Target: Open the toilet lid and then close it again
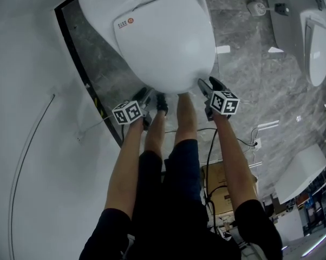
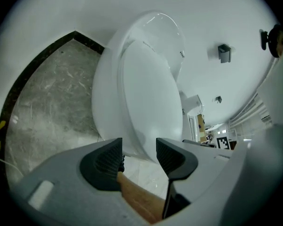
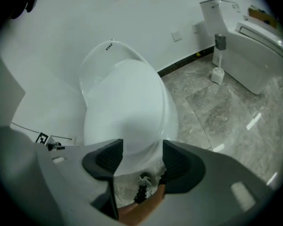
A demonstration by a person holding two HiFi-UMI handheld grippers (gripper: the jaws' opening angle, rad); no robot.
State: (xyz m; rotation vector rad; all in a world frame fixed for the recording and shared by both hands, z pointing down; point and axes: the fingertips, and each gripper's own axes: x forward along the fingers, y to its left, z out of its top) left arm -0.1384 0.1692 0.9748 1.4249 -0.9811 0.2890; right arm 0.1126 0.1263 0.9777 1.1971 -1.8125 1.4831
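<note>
The toilet (image 1: 106,15) filled the upper centre of the head view, its lid (image 1: 163,42) lying shut on the seat. At its front edge, the left hand-held gripper (image 1: 147,98) and the right hand-held gripper (image 1: 206,88) both stood released, jaws apart and pinching nothing, with the bowl's front rim seen between the pads. The person's legs (image 1: 186,121) and a shoe (image 1: 162,103) crowded the gap between them. On the marble floor (image 1: 249,53), a black cable (image 1: 210,156) trailed at lower right near a cardboard box (image 1: 228,191). A second toilet (image 1: 317,45) stood at the right edge.
</note>
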